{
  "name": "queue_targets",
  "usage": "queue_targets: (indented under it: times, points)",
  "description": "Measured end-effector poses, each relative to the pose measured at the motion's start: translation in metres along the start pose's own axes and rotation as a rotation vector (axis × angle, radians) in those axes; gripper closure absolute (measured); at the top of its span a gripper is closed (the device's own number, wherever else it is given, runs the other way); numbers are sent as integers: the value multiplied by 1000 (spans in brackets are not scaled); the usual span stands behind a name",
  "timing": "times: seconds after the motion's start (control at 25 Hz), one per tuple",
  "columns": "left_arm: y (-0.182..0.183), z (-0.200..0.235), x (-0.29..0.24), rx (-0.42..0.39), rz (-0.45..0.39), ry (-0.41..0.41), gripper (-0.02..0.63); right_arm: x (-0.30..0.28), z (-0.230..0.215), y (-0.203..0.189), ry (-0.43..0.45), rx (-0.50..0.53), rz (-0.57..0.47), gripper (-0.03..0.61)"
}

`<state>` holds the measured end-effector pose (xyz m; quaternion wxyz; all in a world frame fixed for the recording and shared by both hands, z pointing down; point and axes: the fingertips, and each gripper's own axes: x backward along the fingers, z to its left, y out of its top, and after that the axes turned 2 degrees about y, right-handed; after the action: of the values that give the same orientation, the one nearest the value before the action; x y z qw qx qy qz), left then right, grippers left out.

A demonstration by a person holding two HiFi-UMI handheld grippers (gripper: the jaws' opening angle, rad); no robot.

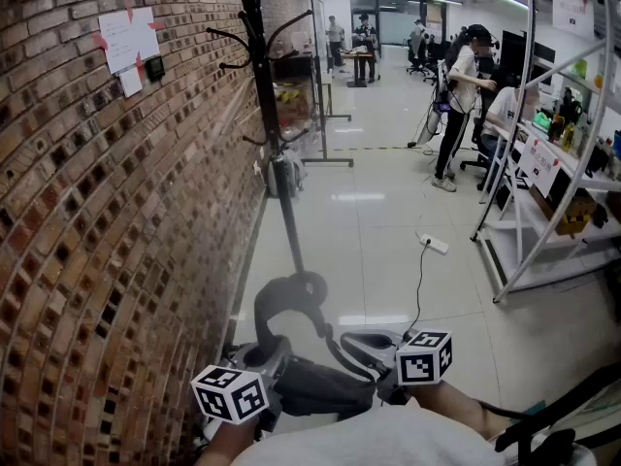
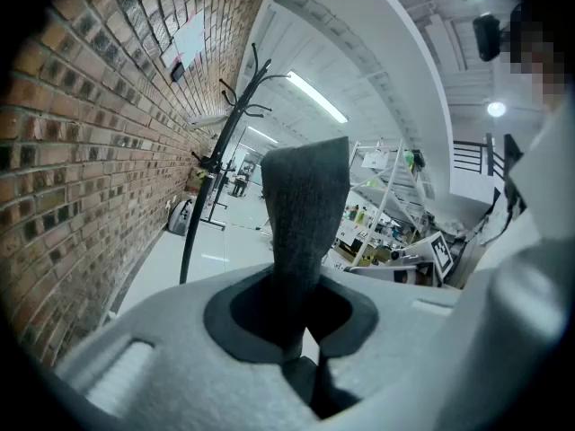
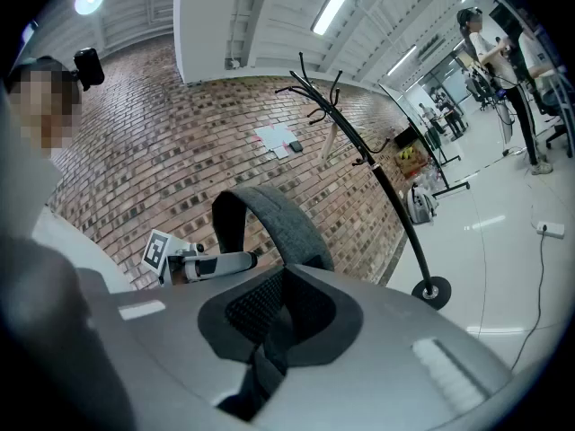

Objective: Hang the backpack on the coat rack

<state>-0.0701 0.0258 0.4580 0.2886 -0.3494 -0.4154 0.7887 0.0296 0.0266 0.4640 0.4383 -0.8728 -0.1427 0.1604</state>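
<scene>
Rough red brick wall point(image 1: 97, 212) at left. Left gripper point(image 2: 301, 353) clamped on grey woven strap point(image 2: 305, 214). Slim black metal coat rack point(image 1: 270, 115) with curved hooks stands ahead, apart from backpack. Dark grey fabric backpack point(image 1: 315, 384) sits low between grippers. Right gripper point(image 3: 269, 353) clamped on arched padded loop point(image 3: 269, 218). White power strip point(image 1: 434, 245) lies on glossy floor.

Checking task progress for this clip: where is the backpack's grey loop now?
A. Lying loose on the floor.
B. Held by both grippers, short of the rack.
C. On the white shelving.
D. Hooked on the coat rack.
B: the grey loop arches between the left gripper and the right gripper, each shut on it, while the coat rack stands ahead by the brick wall.
</scene>
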Motion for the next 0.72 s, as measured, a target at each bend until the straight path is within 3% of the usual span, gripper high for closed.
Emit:
queue_targets:
  times: [0.4, 0.72]
  points:
    - [34, 49, -67, -24, 6, 62, 577, -31, -73, 43, 8, -13, 42, 580]
    - [96, 98, -141, -5, -23, 108, 577, -64, -152, 108, 47, -2, 42, 580]
